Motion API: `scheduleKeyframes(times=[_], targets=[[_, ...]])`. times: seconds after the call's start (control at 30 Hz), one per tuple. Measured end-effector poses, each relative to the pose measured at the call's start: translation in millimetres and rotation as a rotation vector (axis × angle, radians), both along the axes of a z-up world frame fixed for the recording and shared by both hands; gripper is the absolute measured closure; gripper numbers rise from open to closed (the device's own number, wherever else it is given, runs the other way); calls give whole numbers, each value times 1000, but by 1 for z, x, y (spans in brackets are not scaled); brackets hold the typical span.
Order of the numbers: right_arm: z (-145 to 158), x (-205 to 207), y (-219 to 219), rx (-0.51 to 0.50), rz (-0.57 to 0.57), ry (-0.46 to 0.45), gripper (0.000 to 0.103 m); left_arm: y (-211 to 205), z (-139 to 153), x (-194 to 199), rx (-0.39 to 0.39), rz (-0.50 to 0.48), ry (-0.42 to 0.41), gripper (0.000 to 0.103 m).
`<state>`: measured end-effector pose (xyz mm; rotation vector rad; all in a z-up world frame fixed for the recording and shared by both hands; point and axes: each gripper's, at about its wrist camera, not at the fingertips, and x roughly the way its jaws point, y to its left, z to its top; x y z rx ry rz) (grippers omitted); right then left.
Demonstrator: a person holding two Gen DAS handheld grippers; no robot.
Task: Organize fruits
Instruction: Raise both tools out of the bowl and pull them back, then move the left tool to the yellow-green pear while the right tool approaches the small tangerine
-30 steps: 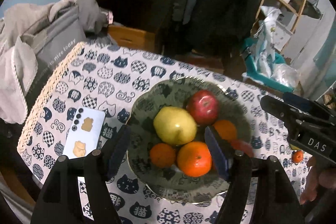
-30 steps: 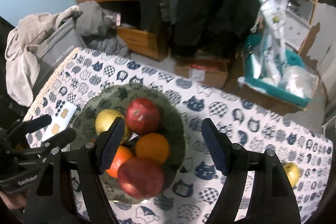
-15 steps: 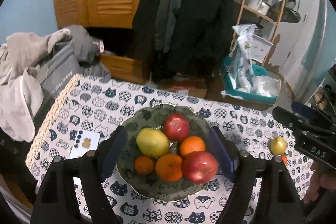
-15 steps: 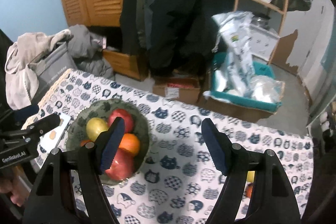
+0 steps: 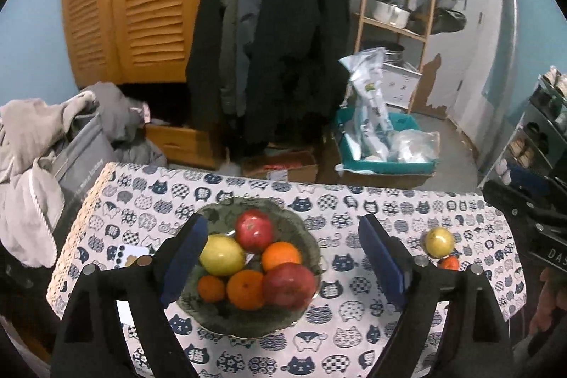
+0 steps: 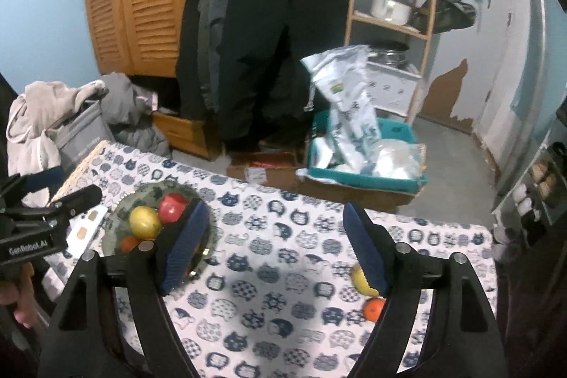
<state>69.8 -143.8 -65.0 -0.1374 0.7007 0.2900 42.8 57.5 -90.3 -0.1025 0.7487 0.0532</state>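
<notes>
My left gripper hangs above the table, pointing down at the green bowl, and its jaws are opening right now with nothing pinched between the blue pads; the bowl only sits far below, framed by them. In that bowl I count a yellow pear, a red apple at the back, a bigger red apple at the front, two oranges and a small tangerine, all packed touching one another. A white card with dark dots lies flat on the cat-print tablecloth just left of the bowl, partly behind my left finger.

Over on the right side of the table, well apart from the bowl, a yellow-green fruit sits loose on the cloth with a small tangerine just beside it, nearer to me.

My right gripper is above the middle of the table, jaws opening too, and nothing but bare cloth shows between its pads. From this camera the loose yellow-green fruit peeks out from behind the right-hand finger, and the small tangerine lies just below it. The bowl sits off to the left, half hidden by the other finger, with my left gripper beside it.
</notes>
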Motion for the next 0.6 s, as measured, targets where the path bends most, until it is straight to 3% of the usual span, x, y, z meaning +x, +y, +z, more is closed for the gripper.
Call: scheduleKeyframes(times=[0.33,0.6], targets=[[8,-20,-67,-8,-103,-37,22,-52,16,1,19,-87,-32,9],[-3,-21,-114,-8,-185,-5,22,-87,12,10,36,-135,-13,9]])
